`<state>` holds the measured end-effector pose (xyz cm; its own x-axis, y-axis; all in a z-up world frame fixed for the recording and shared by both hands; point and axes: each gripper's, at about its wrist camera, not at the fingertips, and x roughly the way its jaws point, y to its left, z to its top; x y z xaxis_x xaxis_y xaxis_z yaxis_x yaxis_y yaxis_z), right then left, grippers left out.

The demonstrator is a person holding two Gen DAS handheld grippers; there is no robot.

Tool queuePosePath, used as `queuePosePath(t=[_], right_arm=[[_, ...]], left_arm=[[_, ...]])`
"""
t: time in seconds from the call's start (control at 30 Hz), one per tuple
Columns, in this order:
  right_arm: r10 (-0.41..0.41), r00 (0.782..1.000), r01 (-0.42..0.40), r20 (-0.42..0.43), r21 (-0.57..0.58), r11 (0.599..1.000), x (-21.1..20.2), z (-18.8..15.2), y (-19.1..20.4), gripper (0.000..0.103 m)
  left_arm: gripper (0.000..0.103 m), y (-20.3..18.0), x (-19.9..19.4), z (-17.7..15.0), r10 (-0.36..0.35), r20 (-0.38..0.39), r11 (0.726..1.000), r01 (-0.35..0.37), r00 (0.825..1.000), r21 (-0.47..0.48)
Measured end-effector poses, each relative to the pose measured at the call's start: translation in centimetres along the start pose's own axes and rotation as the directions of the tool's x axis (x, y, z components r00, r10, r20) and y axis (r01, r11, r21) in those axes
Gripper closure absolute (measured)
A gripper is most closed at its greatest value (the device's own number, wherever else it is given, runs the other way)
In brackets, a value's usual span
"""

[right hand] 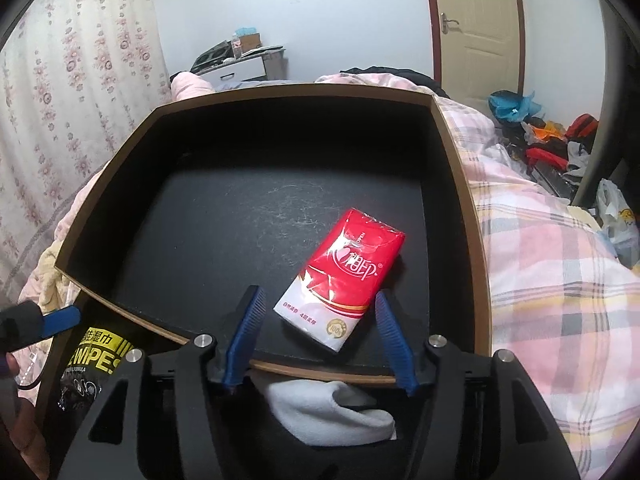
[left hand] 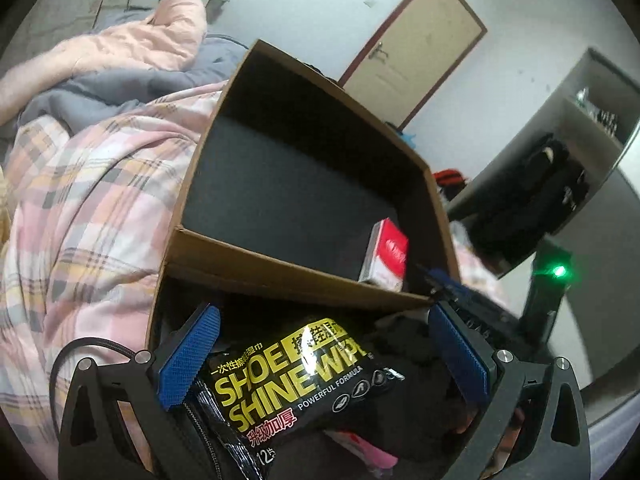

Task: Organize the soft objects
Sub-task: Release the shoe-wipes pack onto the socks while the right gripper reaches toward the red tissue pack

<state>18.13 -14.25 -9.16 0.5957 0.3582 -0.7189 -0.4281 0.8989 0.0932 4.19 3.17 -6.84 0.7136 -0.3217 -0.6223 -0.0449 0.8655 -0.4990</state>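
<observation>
step: sorting into box (right hand: 460, 184) | my right gripper (right hand: 320, 332) spread, tissue pack (right hand: 344, 276) at 1 o'clock, loose | my left gripper (left hand: 324, 356) spread astride wipes pack (left hand: 288, 380) | next: clench wipes squarely.

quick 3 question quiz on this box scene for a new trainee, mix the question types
1. True or false: the red tissue pack lies in the larger compartment of the divided box.
2. Which item sits between the left gripper fingers: A) white sock B) shoe wipes pack C) tissue pack?
3. Fill in: the white sock lies below the ___ gripper.

Key: 1 true; 2 B; 3 right.
</observation>
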Motion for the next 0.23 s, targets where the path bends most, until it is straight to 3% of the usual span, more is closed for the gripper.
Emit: queuePosePath(t=[0.1,0.23], right_arm=[[-0.004,1.000,0.004,0.004,-0.001,1.000,-0.10,-0.19,-0.10,0.047],[-0.024,1.000,0.024,0.009,0.007,1.000,-0.09,-0.28,-0.33,0.037]], left_arm=[[0.000,-0.83,0.54,-0.37,0.044,-0.016,0.998,-0.044,0.999,0.051],[0.000,-0.89,0.98,-0.32,0.047,-0.028,0.997,-0.045,0.999,0.062]])
